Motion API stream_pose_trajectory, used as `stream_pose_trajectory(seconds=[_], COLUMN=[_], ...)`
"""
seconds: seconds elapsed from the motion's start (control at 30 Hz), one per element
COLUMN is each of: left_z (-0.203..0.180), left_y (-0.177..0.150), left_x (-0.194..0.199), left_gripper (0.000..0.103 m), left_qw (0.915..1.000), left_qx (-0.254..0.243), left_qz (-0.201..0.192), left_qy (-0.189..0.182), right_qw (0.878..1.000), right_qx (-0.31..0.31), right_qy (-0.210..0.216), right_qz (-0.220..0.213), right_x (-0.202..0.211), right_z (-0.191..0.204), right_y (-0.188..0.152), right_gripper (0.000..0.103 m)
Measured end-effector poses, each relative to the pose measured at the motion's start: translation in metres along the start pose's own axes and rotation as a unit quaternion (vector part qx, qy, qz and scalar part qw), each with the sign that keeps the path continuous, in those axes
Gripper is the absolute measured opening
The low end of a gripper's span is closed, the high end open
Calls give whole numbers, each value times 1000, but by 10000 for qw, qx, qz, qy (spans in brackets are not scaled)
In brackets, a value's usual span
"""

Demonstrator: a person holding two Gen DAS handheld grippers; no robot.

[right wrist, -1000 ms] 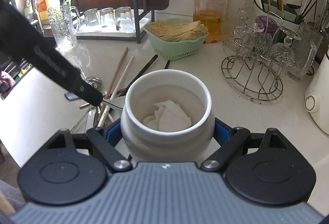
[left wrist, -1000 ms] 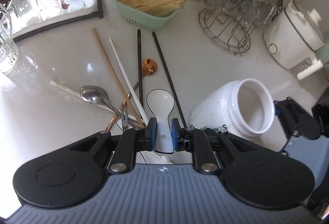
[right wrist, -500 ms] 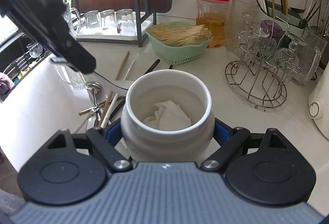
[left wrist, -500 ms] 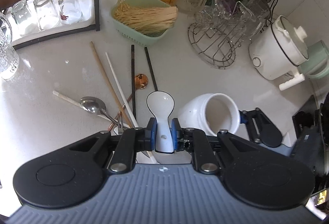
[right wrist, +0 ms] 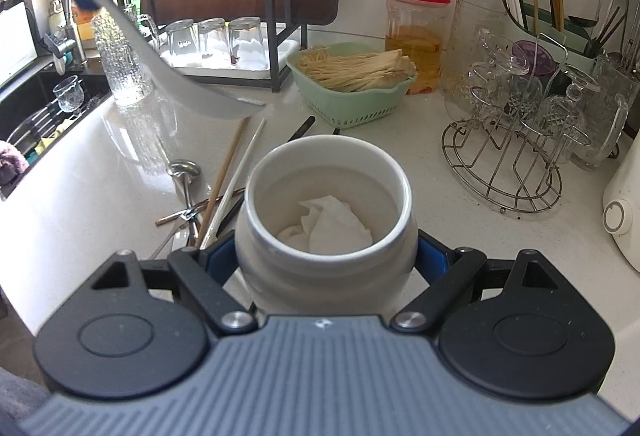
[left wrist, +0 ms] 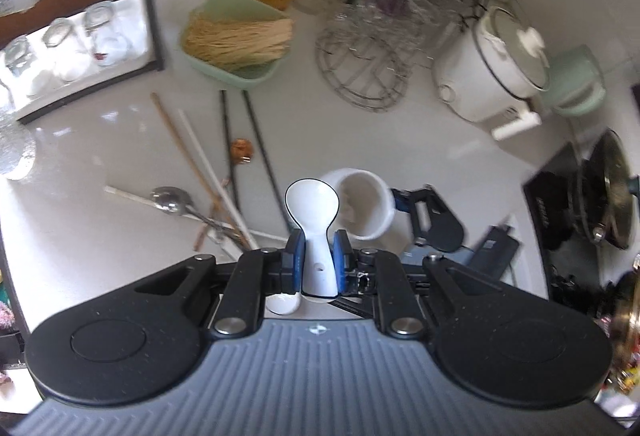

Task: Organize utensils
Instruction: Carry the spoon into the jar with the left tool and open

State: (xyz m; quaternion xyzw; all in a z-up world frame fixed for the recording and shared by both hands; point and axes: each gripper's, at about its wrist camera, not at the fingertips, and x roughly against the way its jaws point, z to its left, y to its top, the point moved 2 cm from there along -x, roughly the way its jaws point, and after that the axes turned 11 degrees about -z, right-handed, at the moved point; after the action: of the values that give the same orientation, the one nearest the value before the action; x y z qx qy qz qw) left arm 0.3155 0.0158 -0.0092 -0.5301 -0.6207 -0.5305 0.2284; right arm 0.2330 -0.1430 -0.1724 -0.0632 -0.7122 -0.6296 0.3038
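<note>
Item: white ceramic soup spoon with dark-edged bowl (left wrist: 314,232). Held by the left gripper (left wrist: 316,264), jaws narrowed onto the handle, blue pads pressing both sides. Position: in the air above and just left of the white ceramic jar (right wrist: 326,224).

Item: white ceramic jar, mouth tilted toward the spoon, crumpled white paper inside. Clamped across its body by the right gripper (right wrist: 326,260), jaws spread wide and pressed on both flanks. It stands on the white table (right wrist: 440,203).

Orientation: spoon's long axis runs along the left gripper's line, bowl leading away from the jaws, handle end trailing back past the pads.

Loose beside the jar, left: wooden, white and black chopsticks (left wrist: 200,163), metal spoon (left wrist: 172,199).

Risks, judged: glazed handle could slip in the narrow pads; bowl could strike the jar's rim if lowered off-centre; a knock could twist the jar in its hold.
</note>
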Motion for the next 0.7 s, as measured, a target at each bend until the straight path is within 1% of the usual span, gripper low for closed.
stream_pose_trajectory(seconds=[0.1, 0.2, 0.37, 0.5, 0.7], left_z=[-12, -21, -29, -27, -27], left_y=[6, 8, 12, 15, 17], left_x=[-4, -15, -41, -65, -103], left_gripper=[18, 18, 18, 18, 18], left_qw=[9996, 9989, 9971, 9948, 9921], left_qx=[-19, -47, -166, -136, -152], left_qz=[196, 417, 731, 1007, 1234], left_qy=[-184, -229, -126, -113, 156], right_qw=[10000, 10000, 9999, 9999, 9998], right_qx=[9, 33, 57, 56, 46], right_qy=[12, 57, 95, 107, 82], right_qz=[-11, -28, -76, -119, -165], right_x=[0, 2, 3, 4, 5], right_z=[1, 2, 5, 6, 7], right_y=[-1, -2, -4, -5, -7], right_gripper=[91, 91, 91, 91, 91])
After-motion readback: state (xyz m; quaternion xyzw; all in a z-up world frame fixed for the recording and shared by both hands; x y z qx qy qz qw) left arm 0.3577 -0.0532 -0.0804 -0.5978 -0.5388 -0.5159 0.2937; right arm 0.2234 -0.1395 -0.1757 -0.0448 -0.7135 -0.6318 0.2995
